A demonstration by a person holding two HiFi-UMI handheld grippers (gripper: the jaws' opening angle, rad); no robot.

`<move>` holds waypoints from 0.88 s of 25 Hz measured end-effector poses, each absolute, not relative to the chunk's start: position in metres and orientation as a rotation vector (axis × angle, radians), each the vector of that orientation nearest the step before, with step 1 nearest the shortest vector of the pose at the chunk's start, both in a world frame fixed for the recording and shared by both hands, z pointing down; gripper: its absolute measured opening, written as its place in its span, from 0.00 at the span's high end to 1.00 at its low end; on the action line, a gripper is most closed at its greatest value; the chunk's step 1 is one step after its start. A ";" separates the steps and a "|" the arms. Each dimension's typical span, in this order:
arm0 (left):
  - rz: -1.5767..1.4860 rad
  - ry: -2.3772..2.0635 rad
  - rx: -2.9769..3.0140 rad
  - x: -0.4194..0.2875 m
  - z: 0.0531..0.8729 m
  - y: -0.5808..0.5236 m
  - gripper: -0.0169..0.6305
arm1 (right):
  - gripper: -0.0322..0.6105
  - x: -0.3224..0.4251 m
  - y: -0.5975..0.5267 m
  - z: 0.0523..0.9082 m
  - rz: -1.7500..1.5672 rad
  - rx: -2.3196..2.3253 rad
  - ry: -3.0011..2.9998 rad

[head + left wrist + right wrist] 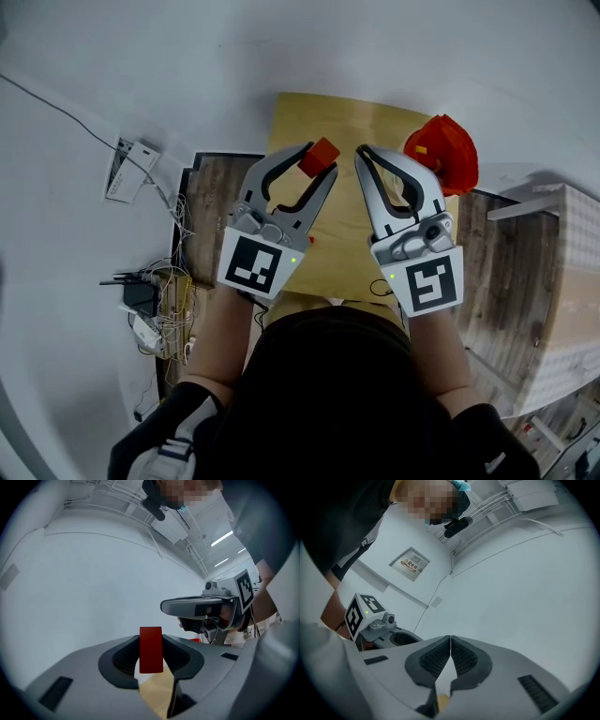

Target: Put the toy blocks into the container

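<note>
While aloft, block (pixel 321 156) within table (pixel 356 117) edges

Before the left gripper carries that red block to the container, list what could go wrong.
1. The red block sits only at the left gripper's jaw tips; a jolt could twist it loose.
2. The right gripper, shut and empty, hangs between that block and the red container; crossing could clip it.
3. That container stands near the table's edge; a nudge might tip it off.

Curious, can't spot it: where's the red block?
In the head view, the red block is clamped in the left gripper above the table, left of the container.
</note>
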State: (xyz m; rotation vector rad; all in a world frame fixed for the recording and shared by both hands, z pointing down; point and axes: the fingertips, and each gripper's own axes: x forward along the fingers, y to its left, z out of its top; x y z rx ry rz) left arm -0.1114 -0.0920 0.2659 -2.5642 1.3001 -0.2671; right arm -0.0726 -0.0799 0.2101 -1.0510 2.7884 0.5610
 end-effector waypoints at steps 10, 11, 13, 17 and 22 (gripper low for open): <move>-0.248 1.157 -2.632 -0.038 0.261 -0.120 0.74 | 0.91 0.000 -0.102 0.214 0.553 -1.209 2.742; -0.245 1.143 -2.641 -0.030 0.262 -0.123 0.74 | 0.91 0.008 -0.105 0.215 0.552 -1.229 2.737; -0.239 1.112 -2.660 -0.017 0.263 -0.128 0.74 | 0.91 0.020 -0.108 0.216 0.561 -1.265 2.726; -0.235 1.045 -2.683 0.017 0.267 -0.133 0.74 | 0.91 0.048 -0.111 0.221 0.598 -1.327 2.721; -0.259 0.997 -2.696 0.056 0.273 -0.141 0.74 | 0.91 0.086 -0.116 0.226 0.597 -1.374 2.715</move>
